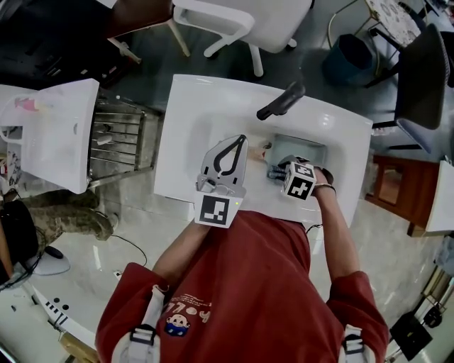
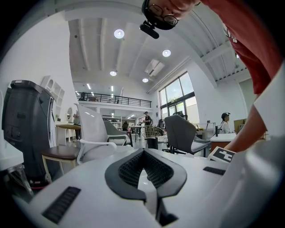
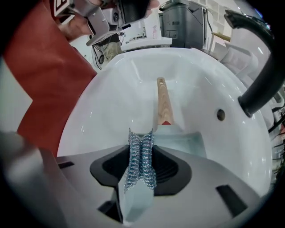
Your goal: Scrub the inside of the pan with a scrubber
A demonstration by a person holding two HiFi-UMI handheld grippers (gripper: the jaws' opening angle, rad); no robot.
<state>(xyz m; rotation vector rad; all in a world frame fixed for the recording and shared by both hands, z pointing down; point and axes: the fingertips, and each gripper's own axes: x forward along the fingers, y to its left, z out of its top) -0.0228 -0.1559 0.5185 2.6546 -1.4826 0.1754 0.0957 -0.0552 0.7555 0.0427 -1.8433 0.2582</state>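
A pale green square pan [image 1: 303,149] with a wooden handle [image 1: 263,151] lies in the white sink [image 1: 206,120]. My right gripper [image 1: 278,171] is low over the pan's near edge, shut on a steel chain-mail scrubber [image 1: 274,172]. In the right gripper view the scrubber [image 3: 141,160] stands pinched between the jaws of the right gripper [image 3: 141,136], with the pan [image 3: 187,142] and its handle [image 3: 163,100] just beyond. My left gripper [image 1: 241,140] is held above the sink's left side, shut on nothing. The left gripper [image 2: 143,153] looks out across the room.
A black faucet [image 1: 282,101] arches over the sink's far rim, close above the pan; the faucet [image 3: 262,75] is at the right. A wire dish rack [image 1: 117,138] stands left of the sink. A white chair [image 1: 234,21] is behind it.
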